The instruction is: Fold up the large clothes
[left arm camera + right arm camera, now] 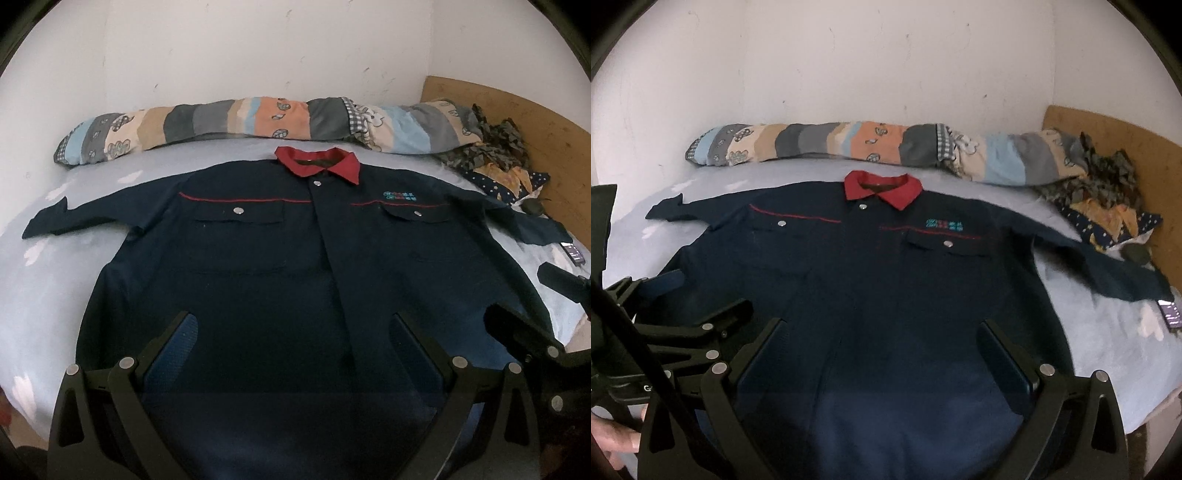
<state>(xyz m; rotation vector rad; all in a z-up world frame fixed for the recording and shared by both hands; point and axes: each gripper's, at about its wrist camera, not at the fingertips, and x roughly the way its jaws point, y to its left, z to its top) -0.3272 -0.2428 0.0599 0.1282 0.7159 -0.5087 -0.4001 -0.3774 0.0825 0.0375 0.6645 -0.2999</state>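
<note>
A dark navy work jacket (258,258) (886,280) with a red collar (317,162) (882,188) lies face up and buttoned on the light blue bed sheet (55,266) (1108,350), both sleeves spread sideways. My left gripper (291,325) hovers over the lower front of the jacket, open, with nothing between its fingers. In the right wrist view it shows at the left edge as the left gripper (709,291). My right gripper (879,328) is open too, above the hem area, and appears in the left wrist view as the right gripper (524,295) near the jacket's right side.
A rolled patchwork quilt (240,122) (849,142) lies along the white wall. At the right, a heap of camouflage and patterned clothes (491,147) (1108,177) rests against a brown board (546,129). A phone (572,253) (1169,312) sits by the right sleeve. A hand (613,439) holds the left gripper.
</note>
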